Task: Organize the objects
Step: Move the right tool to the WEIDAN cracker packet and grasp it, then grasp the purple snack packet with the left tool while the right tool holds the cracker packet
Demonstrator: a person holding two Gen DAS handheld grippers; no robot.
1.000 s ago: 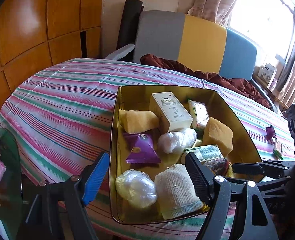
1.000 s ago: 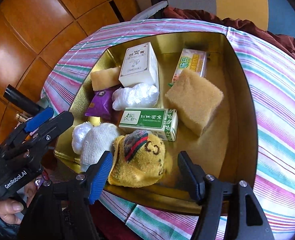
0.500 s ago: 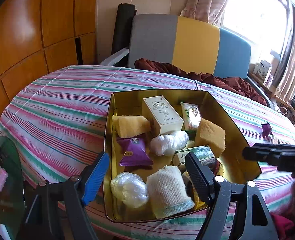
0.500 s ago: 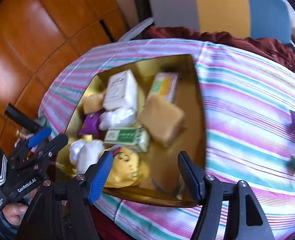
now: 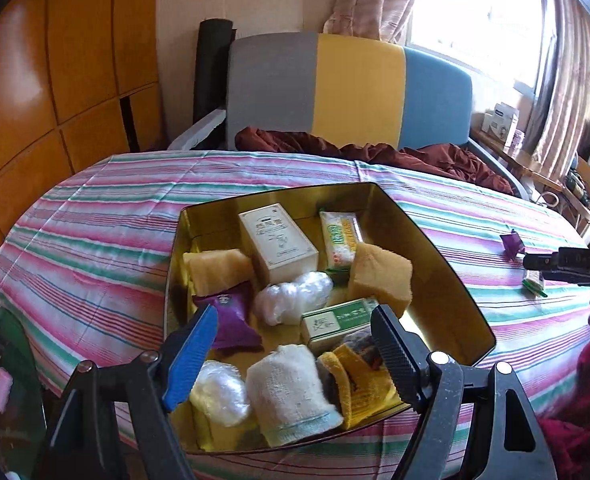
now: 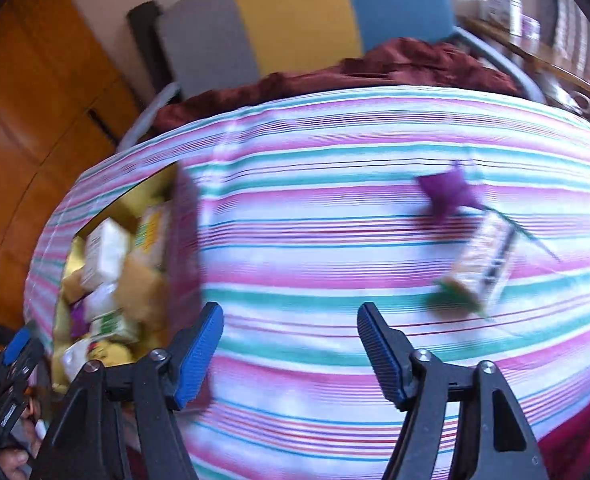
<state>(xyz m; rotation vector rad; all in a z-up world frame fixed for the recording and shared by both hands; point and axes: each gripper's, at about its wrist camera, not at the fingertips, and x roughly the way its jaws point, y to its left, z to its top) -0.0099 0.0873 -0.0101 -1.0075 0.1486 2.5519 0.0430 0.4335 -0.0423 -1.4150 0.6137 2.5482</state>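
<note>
A gold tin point(image 5: 447, 268) on the striped table holds a cream box point(image 5: 277, 242), sponges point(image 5: 379, 276), a purple packet point(image 5: 231, 320), a white towel roll point(image 5: 289, 388), a green box point(image 5: 337, 320) and a yellow cloth point(image 5: 359, 376). My left gripper point(image 5: 295, 352) is open and empty above the tin's near edge. My right gripper point(image 6: 289, 344) is open and empty over bare tablecloth. A purple packet point(image 6: 449, 196) and a clear snack packet point(image 6: 481, 268) lie loose on the cloth ahead and to the right of it. The tin point(image 6: 183, 240) shows blurred at the left.
A grey, yellow and blue sofa point(image 5: 355, 92) with a dark red blanket point(image 5: 375, 152) stands behind the table. Wooden panels point(image 5: 55, 60) line the left wall. The right gripper body point(image 5: 567, 264) shows at the right edge of the left wrist view.
My right gripper has swung from over the tin to the right, now facing the loose packets on the cloth. My left gripper has drawn back slightly from the tin.
</note>
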